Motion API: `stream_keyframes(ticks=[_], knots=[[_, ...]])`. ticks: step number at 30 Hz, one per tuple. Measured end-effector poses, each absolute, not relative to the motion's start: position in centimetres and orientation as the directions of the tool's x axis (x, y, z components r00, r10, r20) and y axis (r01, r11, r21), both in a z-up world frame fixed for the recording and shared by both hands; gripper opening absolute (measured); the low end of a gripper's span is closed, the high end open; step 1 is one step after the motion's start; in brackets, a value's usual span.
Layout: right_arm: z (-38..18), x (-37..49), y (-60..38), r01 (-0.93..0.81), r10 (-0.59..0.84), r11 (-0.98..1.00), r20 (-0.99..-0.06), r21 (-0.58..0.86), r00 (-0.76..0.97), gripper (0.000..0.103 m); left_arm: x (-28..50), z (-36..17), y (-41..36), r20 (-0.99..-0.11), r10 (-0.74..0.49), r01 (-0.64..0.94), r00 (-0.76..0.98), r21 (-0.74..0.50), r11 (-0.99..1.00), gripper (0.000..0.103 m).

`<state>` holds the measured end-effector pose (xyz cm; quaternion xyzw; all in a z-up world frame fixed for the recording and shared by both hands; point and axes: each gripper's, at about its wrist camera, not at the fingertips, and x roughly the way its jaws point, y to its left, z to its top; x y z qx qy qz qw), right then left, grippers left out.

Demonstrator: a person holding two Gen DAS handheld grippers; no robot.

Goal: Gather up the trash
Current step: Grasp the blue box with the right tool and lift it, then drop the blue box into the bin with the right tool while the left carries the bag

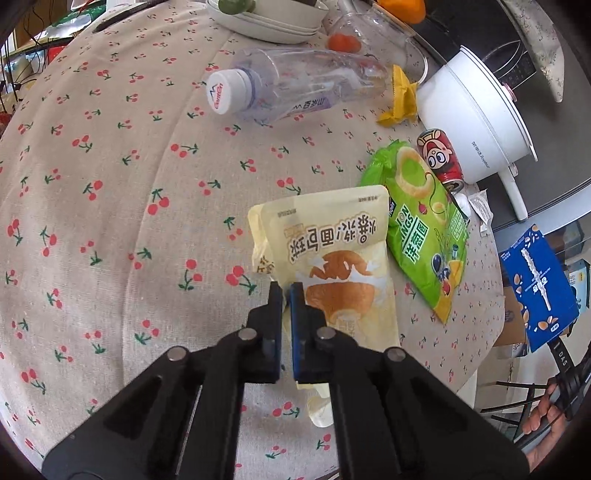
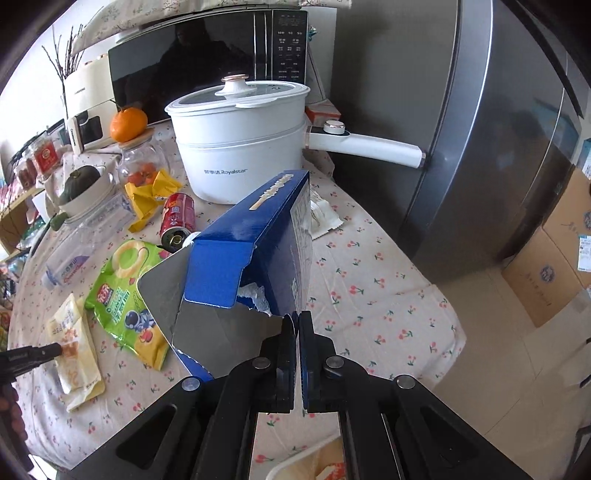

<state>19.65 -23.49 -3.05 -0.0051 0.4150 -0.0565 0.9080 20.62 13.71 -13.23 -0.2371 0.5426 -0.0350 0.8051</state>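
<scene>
My left gripper (image 1: 286,290) is shut on the edge of a pale yellow bread wrapper (image 1: 332,251) that lies on the cherry-print tablecloth (image 1: 110,221). My right gripper (image 2: 296,319) is shut on a torn-open blue carton (image 2: 258,251) and holds it up above the table; the carton also shows at the right of the left wrist view (image 1: 537,288). A green onion-ring bag (image 1: 424,229), a red can (image 1: 439,158) on its side, an empty clear bottle (image 1: 295,85) and a yellow wrapper (image 1: 400,98) lie on the table. The left gripper's tip shows in the right wrist view (image 2: 55,349) on the bread wrapper (image 2: 75,354).
A white Royalstar pot (image 2: 240,147) with a long handle stands at the back, with a microwave (image 2: 207,62) behind it and a grey fridge (image 2: 461,129) at the right. A glass jar (image 2: 142,162) carries an orange. Stacked bowls (image 1: 266,22) sit at the far side. Cardboard boxes (image 2: 554,258) stand on the floor.
</scene>
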Motion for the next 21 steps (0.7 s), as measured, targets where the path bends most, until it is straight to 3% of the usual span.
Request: stream_keyframes(ticks=[13, 21], knots=[[-0.7, 12.5, -28.1, 0.128, -0.021, 0.988, -0.744, 0.087, 0.667, 0.003, 18.4, -7.7, 10.0, -0.790, -0.360, 0.007, 0.496, -0.410, 0.912, 0.000], [1.0, 8.1, -30.7, 0.138, -0.004, 0.983, -0.735, 0.121, 0.678, 0.003, 16.2, -3.2, 5.3, -0.718, -0.451, 0.197, 0.529, -0.413, 0.889, 0.000]])
